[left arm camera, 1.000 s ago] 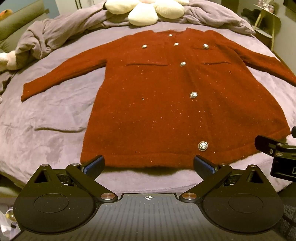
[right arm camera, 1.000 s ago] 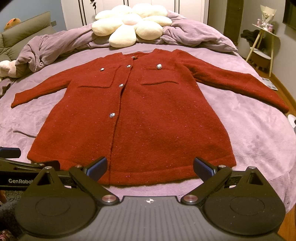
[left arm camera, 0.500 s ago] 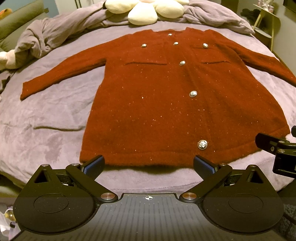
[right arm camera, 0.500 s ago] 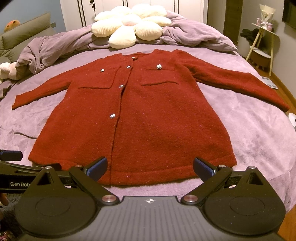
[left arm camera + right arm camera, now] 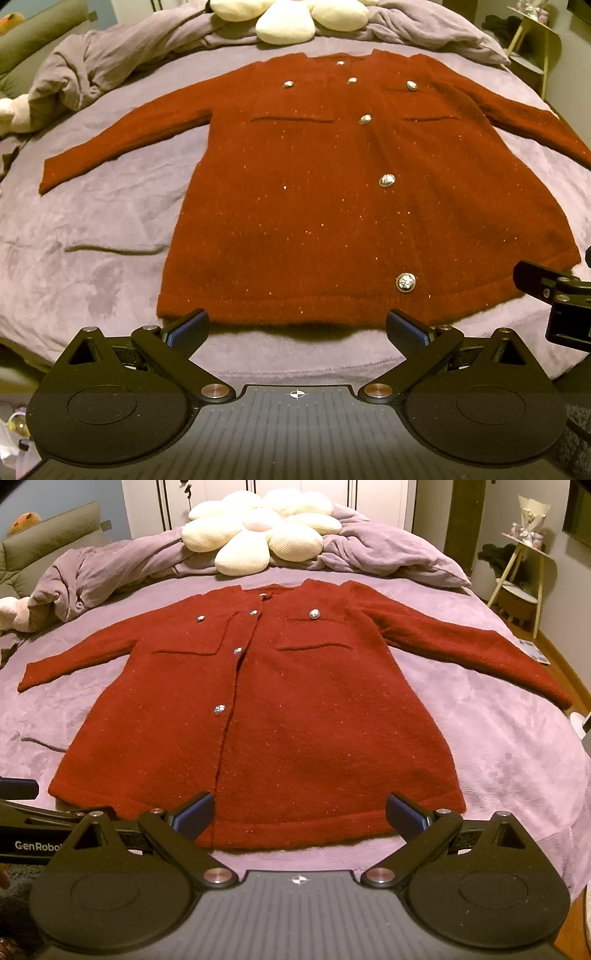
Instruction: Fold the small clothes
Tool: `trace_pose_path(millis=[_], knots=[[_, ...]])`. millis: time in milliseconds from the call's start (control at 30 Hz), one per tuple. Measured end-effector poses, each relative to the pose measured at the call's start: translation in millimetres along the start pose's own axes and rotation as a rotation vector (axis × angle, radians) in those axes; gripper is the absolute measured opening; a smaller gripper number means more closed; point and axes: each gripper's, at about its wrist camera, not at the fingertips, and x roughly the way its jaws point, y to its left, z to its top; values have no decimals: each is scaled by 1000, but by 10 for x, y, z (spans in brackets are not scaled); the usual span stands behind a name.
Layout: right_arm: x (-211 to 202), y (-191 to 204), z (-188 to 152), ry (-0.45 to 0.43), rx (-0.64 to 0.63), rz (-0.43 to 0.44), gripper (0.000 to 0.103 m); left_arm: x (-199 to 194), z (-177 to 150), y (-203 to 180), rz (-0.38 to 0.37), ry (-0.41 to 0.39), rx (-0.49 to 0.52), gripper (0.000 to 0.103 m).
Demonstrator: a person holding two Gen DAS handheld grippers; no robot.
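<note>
Both tongs, the left gripper and the right gripper, are wide open and hold nothing just by the bottom edge of the red coat, which lies flat on the purple bed and looks soft, thick and floppy, so pinching its bottom corners seems best

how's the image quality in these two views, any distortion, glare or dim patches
Left wrist view: strong fisheye bowing of the bed, dim warm light, glints on the cardigan buttons, and a dark shadow under its hem just ahead of the open left tongs. Right wrist view: same curvature but brighter and more evenly lit, the flower pillow in sharp focus, no glare, right tongs open.
</note>
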Motion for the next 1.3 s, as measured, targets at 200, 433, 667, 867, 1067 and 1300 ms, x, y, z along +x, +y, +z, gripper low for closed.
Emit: trace_pose_path(millis=[200,433,667,867,1067,1300], knots=[[7,10,2,-1,-7,7,99,14,-16,5,0,6,0,103],[17,-4,-4,3,0,17,99,29,-27,2,-1,10,-3,103],[18,-5,-3,1,6,26,99,32,-28,5,-1,11,-4,103],[18,-10,-13,1,9,30,99,36,-30,9,0,11,-3,103],[20,-20,-20,0,19,31,99,49,-36,17,0,15,-4,103],[2,-29,-14,-8,22,23,99,52,-40,17,1,16,-3,103]])
